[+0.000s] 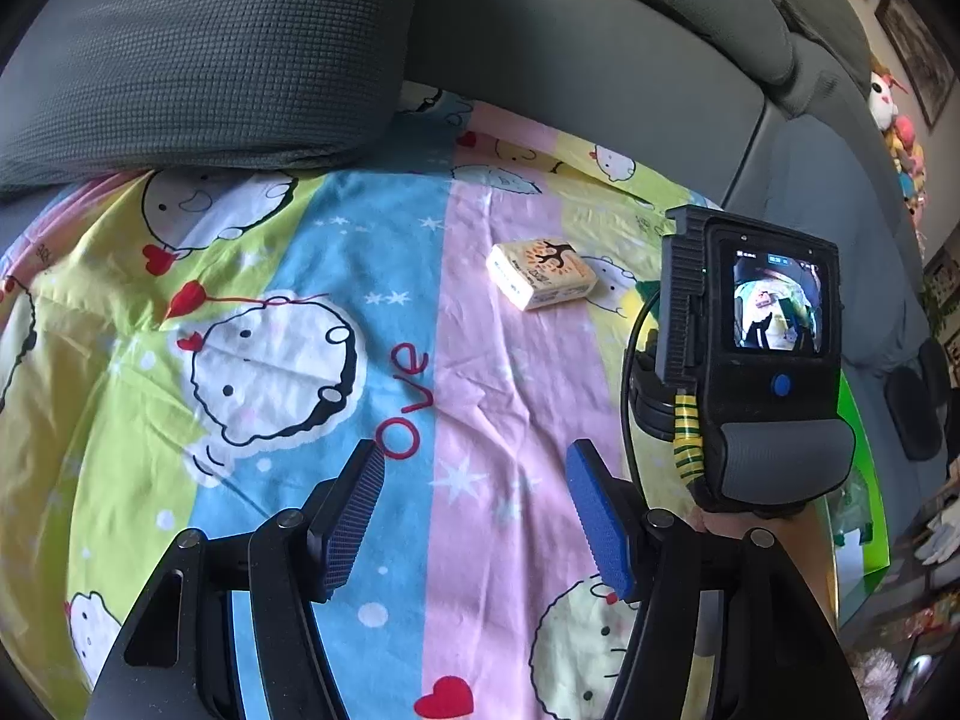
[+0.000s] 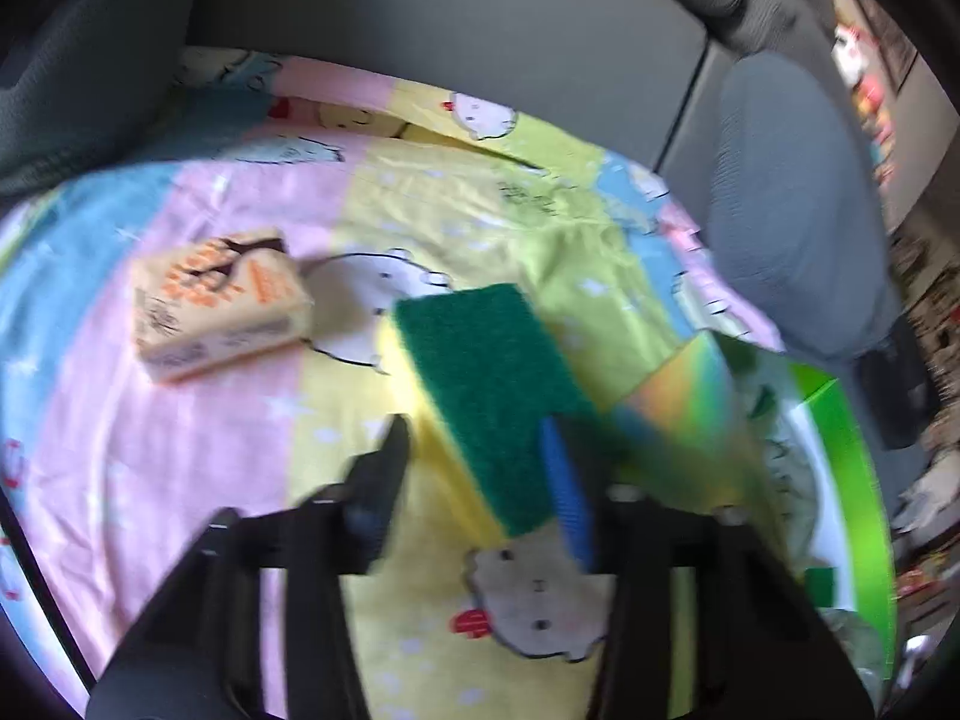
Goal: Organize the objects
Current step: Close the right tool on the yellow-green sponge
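The left gripper (image 1: 474, 516) hung above a striped cartoon bedsheet (image 1: 288, 276) spread over a grey sofa (image 1: 600, 48), its two blue-padded fingers (image 1: 354, 516) spread wide apart with nothing between them. Ahead of it and a little to the right, a small tissue pack (image 1: 542, 273) lay flat on a pink stripe of the sheet, well clear of the fingers. A dark grey cushion (image 1: 198, 54) rested on the far left edge of the sheet. In the left wrist view the body of the right gripper (image 2: 480, 480) showed at the right, its small screen (image 1: 776, 306) lit. The right wrist view was blurred; there, a green-and-yellow sponge (image 2: 486, 384) sat tilted between the right gripper's fingers, its green face against the right blue pad (image 2: 567, 498) — the left finger stood off from the yellow side, so whether the sponge was truly clamped could not be told. The tissue pack lay to the left of the sponge, apart from it. To the right — near the sheet's edge — stood a bright green box (image 2: 840, 480) and a rainbow-coloured block (image 2: 684, 390), too blurred to identify.
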### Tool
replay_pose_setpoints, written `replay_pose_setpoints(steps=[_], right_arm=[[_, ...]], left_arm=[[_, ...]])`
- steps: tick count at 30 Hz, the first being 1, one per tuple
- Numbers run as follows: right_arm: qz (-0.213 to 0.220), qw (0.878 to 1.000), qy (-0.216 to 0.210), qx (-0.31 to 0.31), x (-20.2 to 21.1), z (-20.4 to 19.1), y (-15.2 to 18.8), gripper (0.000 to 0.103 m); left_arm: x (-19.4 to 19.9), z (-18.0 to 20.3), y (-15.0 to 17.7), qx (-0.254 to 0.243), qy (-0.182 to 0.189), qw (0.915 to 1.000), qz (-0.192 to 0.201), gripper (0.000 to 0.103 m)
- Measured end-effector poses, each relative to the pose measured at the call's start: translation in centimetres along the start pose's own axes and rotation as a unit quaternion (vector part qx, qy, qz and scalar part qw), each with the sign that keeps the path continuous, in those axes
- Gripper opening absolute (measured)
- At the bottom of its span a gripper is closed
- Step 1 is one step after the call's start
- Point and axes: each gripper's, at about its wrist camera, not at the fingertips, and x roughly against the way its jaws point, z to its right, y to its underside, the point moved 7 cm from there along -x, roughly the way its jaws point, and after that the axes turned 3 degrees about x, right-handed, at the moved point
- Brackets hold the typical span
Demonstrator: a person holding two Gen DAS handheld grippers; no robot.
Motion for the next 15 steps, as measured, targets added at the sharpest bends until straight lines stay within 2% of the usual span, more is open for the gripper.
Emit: replay_pose_setpoints(steps=[8, 9, 13, 15], right_arm=[[-0.009, 0.997, -0.055, -0.051, 0.8, 1.7, 0.0, 0.028], [-0.011, 0.996, -0.069, -0.06, 1.1, 1.9, 0.1, 0.024], [-0.027, 0.989, -0.112, -0.095, 1.9, 2.2, 0.6, 0.022], [-0.037, 0.979, -0.162, -0.116, 2.2, 2.0, 0.9, 0.0]], left_arm=[[0.1, -0.3, 0.0, 0.009, 0.003, 1.0, 0.002, 0.064], [0.1, -0.4, 0.0, 0.009, 0.004, 1.0, 0.001, 0.064], [0.2, -0.5, -0.1, 0.014, 0.005, 0.9999, 0.003, 0.064], [0.2, -0.8, -0.1, 0.019, 0.006, 0.9998, 0.003, 0.064]])
